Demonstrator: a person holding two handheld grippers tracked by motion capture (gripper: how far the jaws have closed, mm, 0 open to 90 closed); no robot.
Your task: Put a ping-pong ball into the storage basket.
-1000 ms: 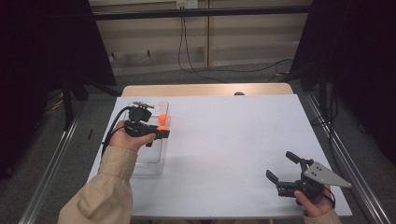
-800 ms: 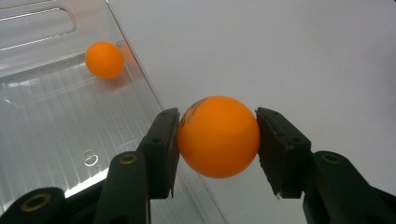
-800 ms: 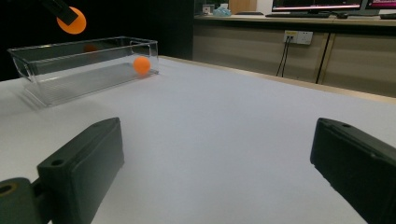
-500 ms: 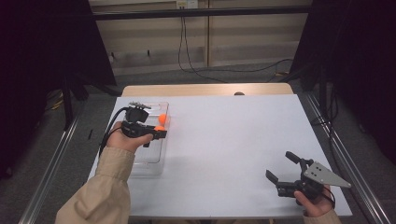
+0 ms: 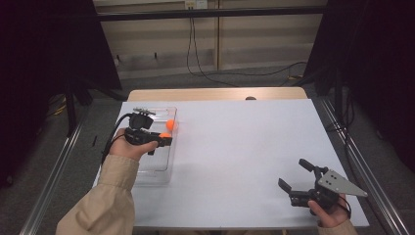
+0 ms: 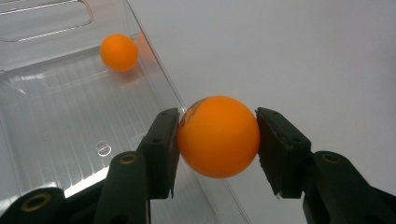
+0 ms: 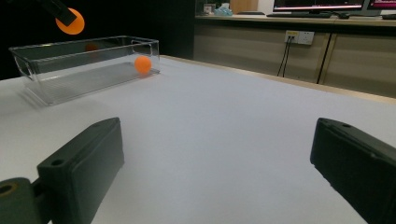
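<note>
1. Left gripper view: pinched the orange ball [image 6: 218, 136] in the left claw [image 6: 217, 140], one pad on each side at the widest part, with much of the ball bulging out past the tips.
2. Hung in the air right over the long wall of the clear bin [image 6: 56, 116], with ribbed bin floor to the claw's left and bare white table [image 6: 303, 56] to its right.
3. Judged as the drop-off step. Best carried a little further to the claw's left, past the wall, so as to land on the floor and not clip the rim and bounce out onto the table.
4. Better brought down near the floor before parting the jaws, and parted gently; probably light and quick to hop or roll.
5. Worth aiming short of the second ball [image 6: 119, 52], which lay ahead and to the left of the claw at the bin's far end, to avoid knocking it about.
6. Looked smooth, matt and evenly orange, with a small dark print beside the left pad; showed no dent under the squeeze.
7. Kept well apart from all this: right claw [image 5: 293, 176], spread wide with nothing between its pads, low over the table's near edge.
</note>
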